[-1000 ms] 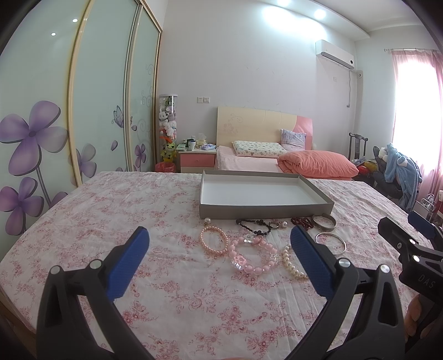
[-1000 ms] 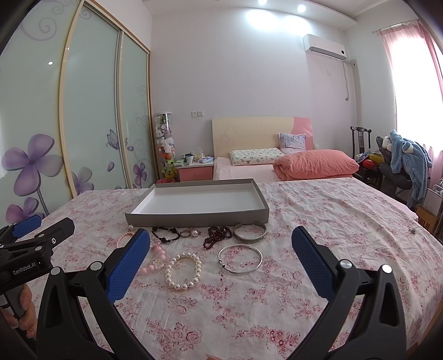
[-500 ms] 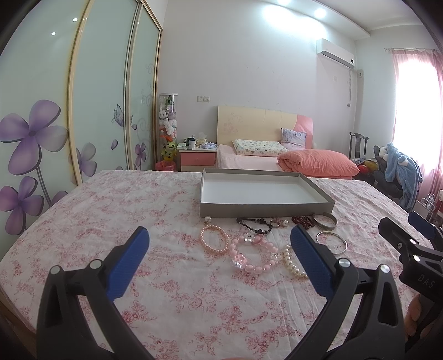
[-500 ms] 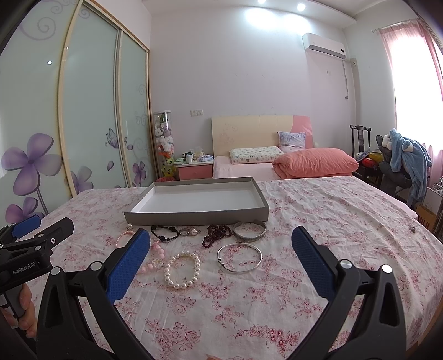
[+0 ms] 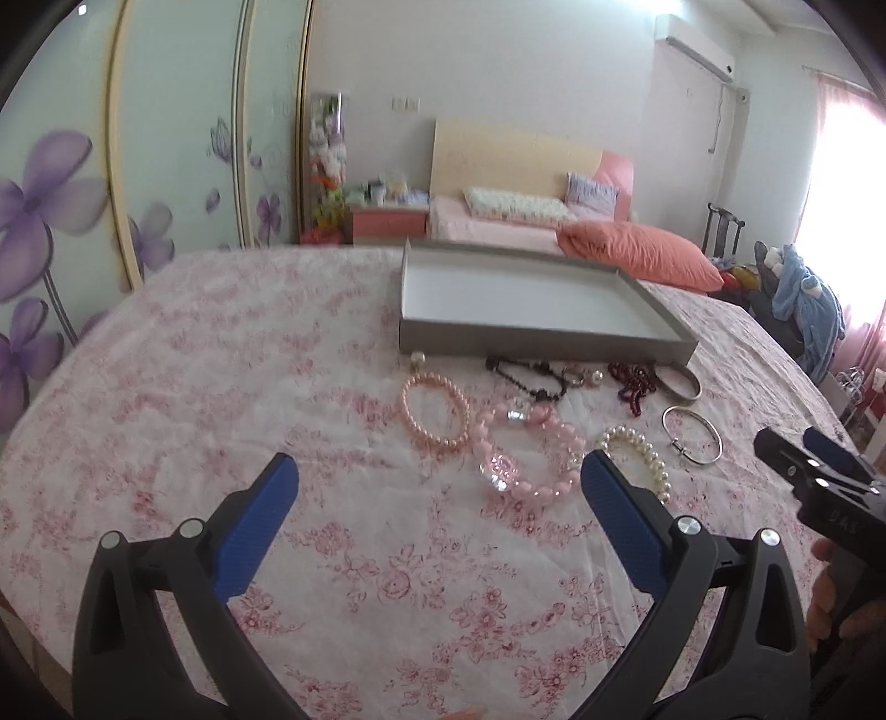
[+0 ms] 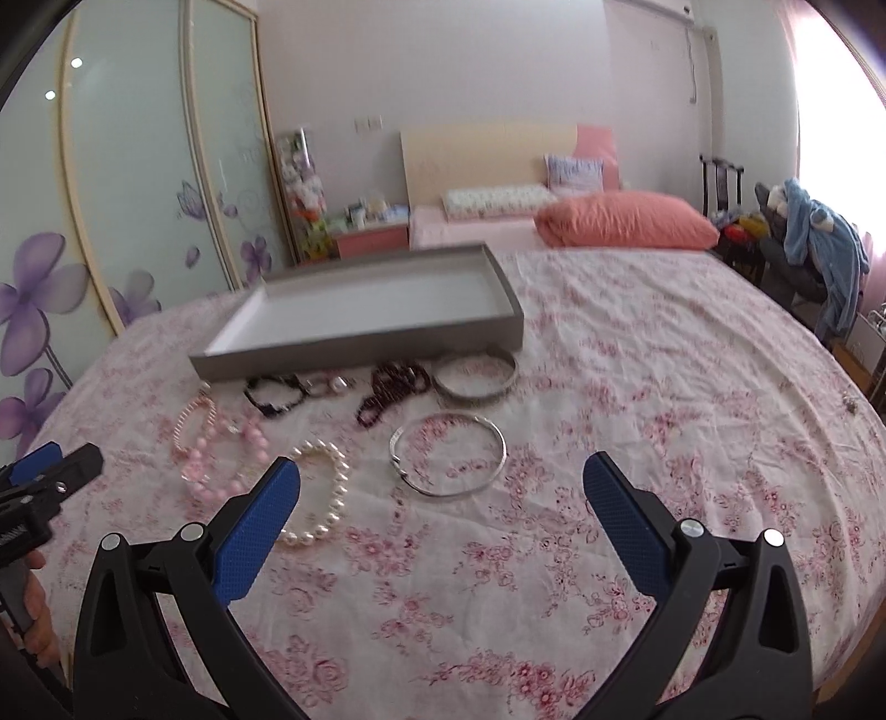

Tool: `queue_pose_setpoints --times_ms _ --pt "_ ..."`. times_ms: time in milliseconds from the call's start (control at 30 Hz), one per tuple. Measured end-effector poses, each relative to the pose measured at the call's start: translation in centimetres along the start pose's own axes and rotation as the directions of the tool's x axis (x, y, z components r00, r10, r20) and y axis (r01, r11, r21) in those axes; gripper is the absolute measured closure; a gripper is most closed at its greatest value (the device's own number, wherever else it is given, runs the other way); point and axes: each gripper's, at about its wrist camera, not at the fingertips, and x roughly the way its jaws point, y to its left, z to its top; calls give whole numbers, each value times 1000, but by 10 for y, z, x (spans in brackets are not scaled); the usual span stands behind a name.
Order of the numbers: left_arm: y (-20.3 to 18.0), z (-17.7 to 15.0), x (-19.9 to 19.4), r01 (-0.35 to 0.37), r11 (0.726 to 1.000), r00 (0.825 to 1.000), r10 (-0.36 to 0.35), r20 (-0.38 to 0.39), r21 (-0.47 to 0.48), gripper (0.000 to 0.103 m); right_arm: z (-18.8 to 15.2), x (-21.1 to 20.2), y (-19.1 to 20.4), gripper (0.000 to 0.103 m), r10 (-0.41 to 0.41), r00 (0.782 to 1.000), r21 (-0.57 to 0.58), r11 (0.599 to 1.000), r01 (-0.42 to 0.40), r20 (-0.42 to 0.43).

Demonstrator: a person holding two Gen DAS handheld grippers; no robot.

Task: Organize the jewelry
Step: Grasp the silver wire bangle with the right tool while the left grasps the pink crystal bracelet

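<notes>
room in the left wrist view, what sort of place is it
Most likely a home bedroom: a bed with a pale wooden headboard and salmon-pink duvet, a flower-painted sliding glass wardrobe, and a white wall air conditioner.

"DAS" on right claw (image 5: 811, 459)

I see my left gripper (image 5: 437, 484) has black plastic arms with blue textured pads (image 5: 257, 531) and silver screws. My right gripper (image 6: 440, 484) looks the same, and bare fingers (image 6: 33, 637) show skin.
</notes>
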Motion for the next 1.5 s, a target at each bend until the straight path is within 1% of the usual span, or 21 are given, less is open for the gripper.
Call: queue_pose_setpoints --times_ms 33,100,167,267,367,433,533,633,700,767,900,933,1033,1067,1100,1133,1233,1367,1433,1500 --pt "5 1 6 10 1000 999 -10 -33 -18 4 1 8 -1 2 -9 999 -4 1000 9 -42" --pt "11 3 14 30 999 997 -32 -67 -40 4 2 23 -3 4 -14 994 -4 1000 13 -105" --pt "15 3 21 45 998 995 -49 -92 -52 4 1 36 -3 10 -19 987 -6 1000 18 -162" --pt "17 3 29 42 997 991 -49 -121 -57 4 1 53 -4 16 -31 973 -12 1000 29 -229" --pt "18 0 35 38 997 988 -46 -145 -63 4 -1 62 -2 17 -38 962 -18 999 35 -272" --pt "18 0 41 24 997 987 -35 -157 -67 4 -1 62 5 18 -55 960 -49 998 43 -273" --pt "17 0 48 14 998 984 -24 -175 -60 4 2 62 14 21 -62 960 -72 996 44 -273" --pt "12 1 53 26 999 981 -32 -190 -33 4 6 63 19 25 -54 961 -80 996 34 -271" --pt "10 2 55 39 999 979 -44 -200 -32 4 10 70 18 29 -50 962 -80 996 29 -269" --pt "8 2 57 48 998 977 -53 -206 -28 7 11 71 18 31 -45 963 -82 996 24 -265" --pt "3 4 63 59 998 972 -61 -225 -13 13 13 73 17 31 -39 965 -88 996 17 -260" --pt "1 4 64 62 998 971 -63 -229 -10 14 14 73 17 30 -36 963 -82 997 14 -267" --pt "-4 4 67 60 998 970 -56 -235 7 15 20 82 18 20 -26 961 -87 996 2 -275" --pt "-6 5 68 61 998 970 -57 -236 10 15 22 86 17 20 -33 962 -98 995 7 -270" --pt "-7 5 69 63 998 969 -59 -239 11 16 22 87 18 21 -27 964 -99 995 1 -265" --pt "-8 5 70 62 998 968 -57 -245 12 17 23 86 18 30 -21 967 -99 995 -4 -253" --pt "-10 5 76 60 998 962 -57 -265 4 23 24 84 15 30 -21 966 -97 995 -5 -259" --pt "-9 6 86 58 998 952 -65 -299 -32 36 17 73 6 31 -24 966 -95 995 -1 -258" --pt "-11 9 88 51 998 952 -62 -301 -44 40 15 69 2 31 -29 966 -90 996 6 -255" --pt "-13 11 90 45 997 949 -61 -308 -60 48 14 70 1 30 -32 967 -84 996 11 -252"
